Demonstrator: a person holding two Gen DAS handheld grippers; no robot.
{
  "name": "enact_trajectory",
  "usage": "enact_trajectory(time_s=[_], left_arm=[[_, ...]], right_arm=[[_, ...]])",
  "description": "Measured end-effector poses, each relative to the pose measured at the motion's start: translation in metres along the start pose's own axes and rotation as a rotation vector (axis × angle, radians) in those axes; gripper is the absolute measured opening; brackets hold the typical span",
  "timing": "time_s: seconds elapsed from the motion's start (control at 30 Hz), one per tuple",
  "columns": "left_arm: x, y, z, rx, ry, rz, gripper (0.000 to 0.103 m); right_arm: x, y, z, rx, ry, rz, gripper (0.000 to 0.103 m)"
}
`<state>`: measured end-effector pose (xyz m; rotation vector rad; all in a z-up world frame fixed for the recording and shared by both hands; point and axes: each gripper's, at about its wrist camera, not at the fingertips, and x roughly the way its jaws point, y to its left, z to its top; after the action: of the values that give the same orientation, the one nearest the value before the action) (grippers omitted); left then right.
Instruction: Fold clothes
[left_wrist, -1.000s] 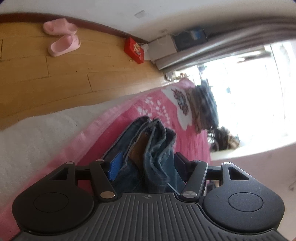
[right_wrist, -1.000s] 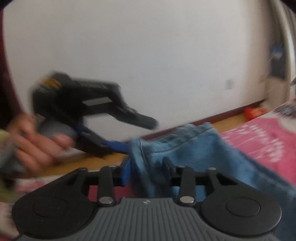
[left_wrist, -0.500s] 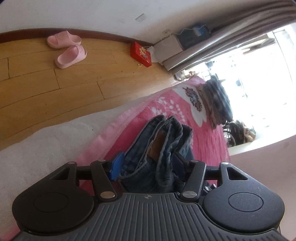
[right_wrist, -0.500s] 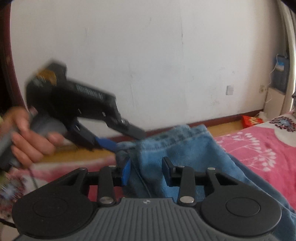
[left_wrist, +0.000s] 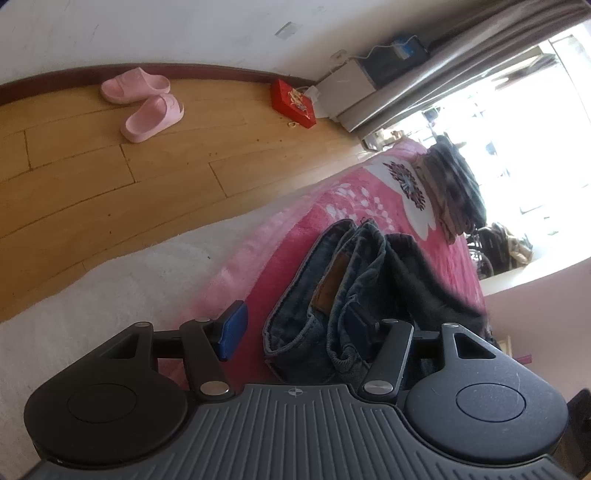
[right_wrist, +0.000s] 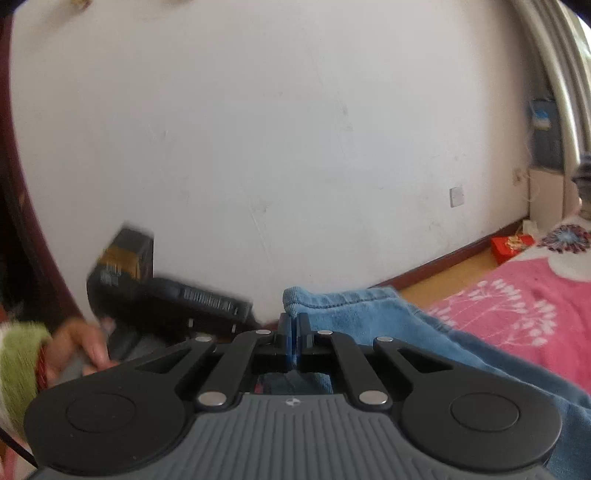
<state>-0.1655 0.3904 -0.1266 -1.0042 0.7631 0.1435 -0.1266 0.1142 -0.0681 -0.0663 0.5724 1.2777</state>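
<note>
Blue jeans (left_wrist: 332, 280) lie bunched on the pink bedspread (left_wrist: 306, 221), waistband and brown leather patch toward me. My left gripper (left_wrist: 295, 325) stands open around the waistband end, its blue pads apart on either side of the denim. In the right wrist view, my right gripper (right_wrist: 294, 341) is shut on a hemmed edge of the jeans (right_wrist: 354, 310), which is lifted above the bed. The left gripper's black body (right_wrist: 166, 295) shows blurred at the left, held by a person's hand (right_wrist: 85, 347).
A stack of folded clothes (left_wrist: 454, 192) sits on the bed near the bright window. On the wooden floor lie pink slippers (left_wrist: 147, 103) and a red box (left_wrist: 291, 103). A white wall (right_wrist: 258, 129) rises behind the bed; white bedding (left_wrist: 110, 295) edges the bedspread.
My right gripper has closed onto the jeans' hem; half a second ago its fingers were apart. My left gripper has opened wider and released the waistband. The left gripper has dropped lower in the right view.
</note>
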Motion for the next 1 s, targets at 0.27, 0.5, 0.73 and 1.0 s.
enact_trajectory(time_s=[0.27, 0.5, 0.73, 1.0], left_arm=[[-0.002, -0.001, 0.003, -0.01, 0.005, 0.023, 0.058], [-0.043, -0.033, 0.021, 0.076, -0.128, 0.027, 0.058], [-0.007, -0.123, 0.003, 0.387, -0.043, -0.058, 0.059], [0.053, -0.112, -0.023, 0.457, 0.048, 0.125, 0.051]], right_arm=[[0.022, 0.014, -0.022, -0.091, 0.093, -0.009, 0.006], [-0.012, -0.006, -0.008, 0.058, 0.008, 0.006, 0.051], [-0.105, -0.07, -0.011, 0.322, -0.143, -0.153, 0.046], [-0.207, -0.163, -0.069, 0.52, -0.155, -0.585, 0.035]])
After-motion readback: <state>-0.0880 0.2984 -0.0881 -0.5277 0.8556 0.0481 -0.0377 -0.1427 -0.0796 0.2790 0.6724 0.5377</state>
